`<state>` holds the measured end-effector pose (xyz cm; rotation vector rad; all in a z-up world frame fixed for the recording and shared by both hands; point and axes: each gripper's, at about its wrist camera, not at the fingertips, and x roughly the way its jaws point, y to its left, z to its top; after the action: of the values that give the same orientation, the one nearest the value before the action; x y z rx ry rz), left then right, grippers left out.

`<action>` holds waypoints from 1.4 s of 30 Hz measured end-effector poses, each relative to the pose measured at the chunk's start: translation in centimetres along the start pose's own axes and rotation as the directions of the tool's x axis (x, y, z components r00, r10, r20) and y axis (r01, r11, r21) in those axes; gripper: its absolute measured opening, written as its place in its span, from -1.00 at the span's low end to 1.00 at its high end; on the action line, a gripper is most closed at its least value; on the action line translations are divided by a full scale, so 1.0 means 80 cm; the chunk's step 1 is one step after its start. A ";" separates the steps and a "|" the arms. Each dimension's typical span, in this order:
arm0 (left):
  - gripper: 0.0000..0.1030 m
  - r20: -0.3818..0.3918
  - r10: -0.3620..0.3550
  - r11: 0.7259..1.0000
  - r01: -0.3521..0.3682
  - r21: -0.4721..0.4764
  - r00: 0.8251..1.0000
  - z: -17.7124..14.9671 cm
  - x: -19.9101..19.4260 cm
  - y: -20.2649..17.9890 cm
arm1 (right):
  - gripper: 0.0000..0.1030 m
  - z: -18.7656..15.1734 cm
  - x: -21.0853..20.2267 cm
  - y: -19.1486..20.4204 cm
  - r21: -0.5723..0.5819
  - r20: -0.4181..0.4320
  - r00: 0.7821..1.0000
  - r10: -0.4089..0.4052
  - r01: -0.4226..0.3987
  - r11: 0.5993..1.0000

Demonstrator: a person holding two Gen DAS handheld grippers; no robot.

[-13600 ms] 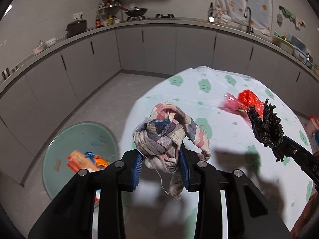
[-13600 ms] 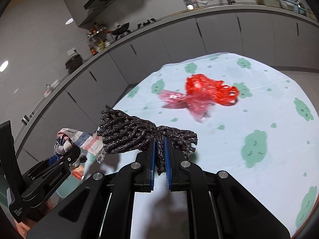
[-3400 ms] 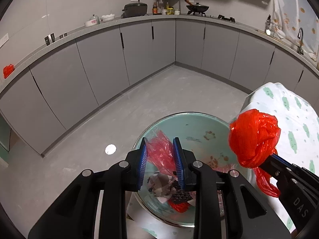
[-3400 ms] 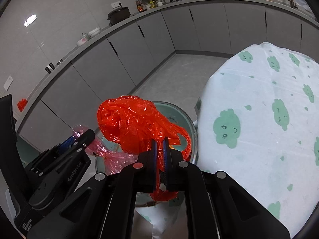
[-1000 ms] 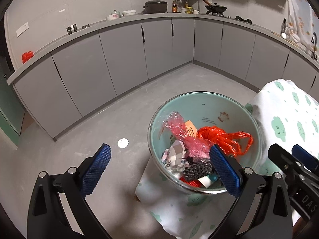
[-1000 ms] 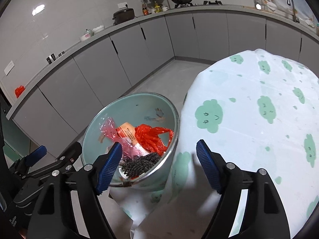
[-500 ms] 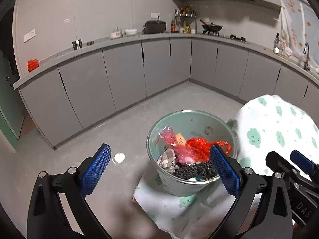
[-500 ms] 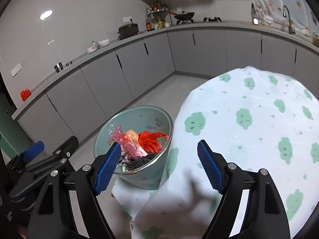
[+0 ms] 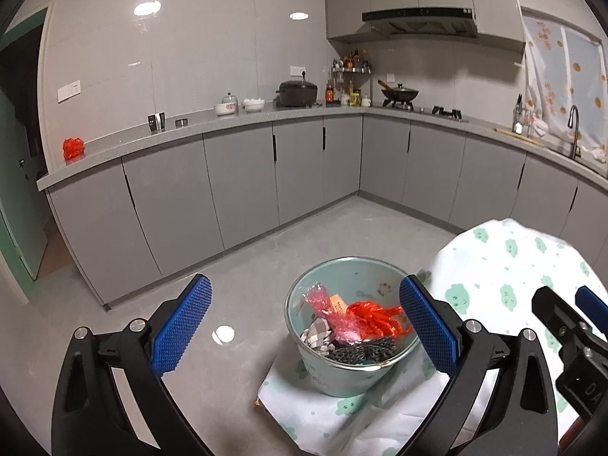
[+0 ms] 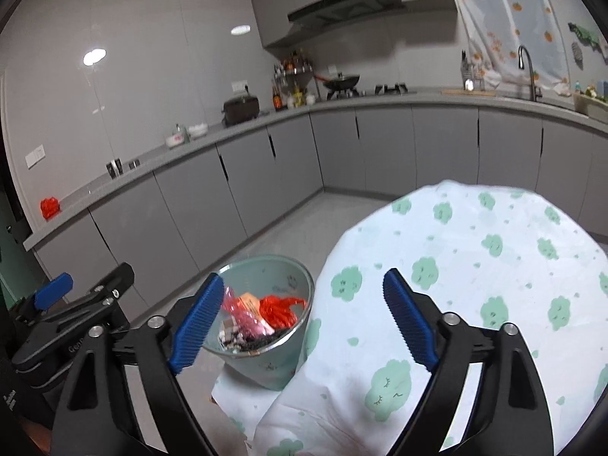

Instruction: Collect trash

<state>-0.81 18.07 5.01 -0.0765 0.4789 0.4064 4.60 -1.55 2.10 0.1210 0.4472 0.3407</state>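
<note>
While the red bag point(image 9: 376, 313), pink wrapper point(image 9: 330, 311) and dark mesh point(image 9: 361, 351) lay in the bin point(image 9: 344, 374), your left gripper point(image 9: 304, 326) gaped empty; your right gripper point(image 10: 302, 323), jaws just opening, held nothing. You did well to withdraw clear of the rim.

Ahead of you, grey cabinets point(image 9: 243, 174) run under the counter point(image 9: 212, 123). On it you see a black pot point(image 9: 297, 93), a wok point(image 9: 399, 95) on the stove and white bowls point(image 9: 239, 106). A tap point(image 10: 526, 72) stands below the curtain point(image 10: 505, 19).
</note>
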 end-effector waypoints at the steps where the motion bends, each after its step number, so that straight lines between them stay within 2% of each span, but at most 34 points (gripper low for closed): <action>1: 0.89 0.011 -0.001 1.000 0.001 -0.004 1.000 0.002 -0.006 0.000 | 0.66 0.004 -0.008 0.001 -0.004 0.022 1.000 -0.003 0.003 1.000; 8: 0.89 0.103 -0.001 1.000 0.003 -0.017 0.995 0.017 -0.045 0.008 | 0.72 0.027 -0.047 0.005 0.003 0.114 0.993 0.014 -0.015 1.000; 15: 0.89 0.133 -0.009 1.000 0.011 -0.012 0.991 0.023 -0.059 0.008 | 0.74 0.036 -0.071 0.014 -0.014 0.182 0.983 0.000 0.003 1.000; 28: 0.89 0.124 -0.015 1.000 0.015 0.002 0.992 0.020 -0.055 0.009 | 0.74 0.034 -0.057 0.021 -0.027 0.141 0.990 -0.013 0.017 0.999; 42: 0.89 0.123 -0.024 1.000 0.022 0.018 0.992 0.020 -0.050 0.007 | 0.76 0.032 -0.057 0.017 -0.022 0.139 0.990 -0.016 0.019 1.000</action>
<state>-3.60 17.35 8.28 -0.0408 0.3593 0.3820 1.44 -1.94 6.46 0.1178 0.3060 0.3177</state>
